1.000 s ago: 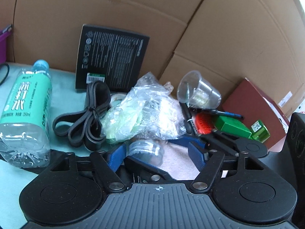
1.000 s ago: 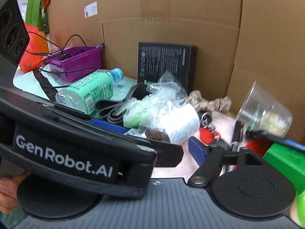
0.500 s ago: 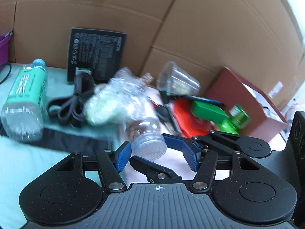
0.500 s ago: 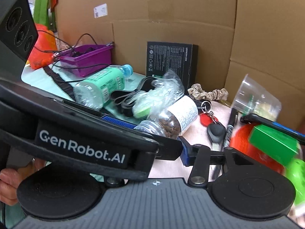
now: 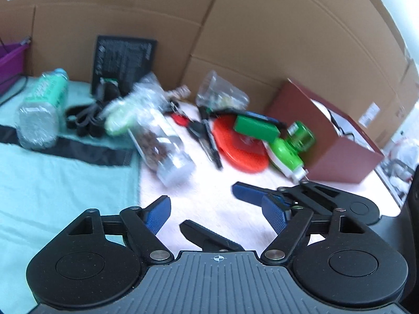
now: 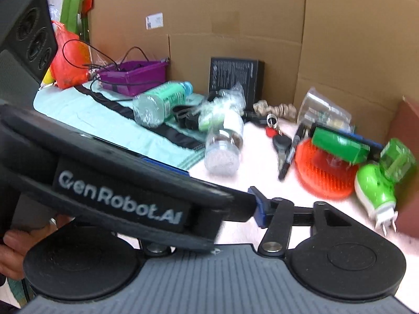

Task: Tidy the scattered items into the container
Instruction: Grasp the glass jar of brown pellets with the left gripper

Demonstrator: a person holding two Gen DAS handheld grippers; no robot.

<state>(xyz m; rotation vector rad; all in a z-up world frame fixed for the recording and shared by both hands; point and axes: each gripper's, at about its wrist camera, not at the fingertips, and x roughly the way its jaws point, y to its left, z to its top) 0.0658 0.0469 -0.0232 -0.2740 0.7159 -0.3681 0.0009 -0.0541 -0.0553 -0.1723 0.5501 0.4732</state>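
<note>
The left gripper (image 5: 216,209) is released, its 2 blue pads spread apart over bare tabletop (image 5: 209,198). The clear jar (image 5: 163,144) lies on its side near the teal cloth's edge (image 5: 65,183). The right gripper's (image 6: 256,206) state I cannot tell. The purple container (image 6: 133,77) sits at the far left edge.

Brown cardboard panels (image 6: 235,21) wall in the back and right side, creased and taped, a pale pink bench (image 5: 209,201) spreads below, a mint-green cloth (image 5: 52,183) with a dark band covers its left half.
</note>
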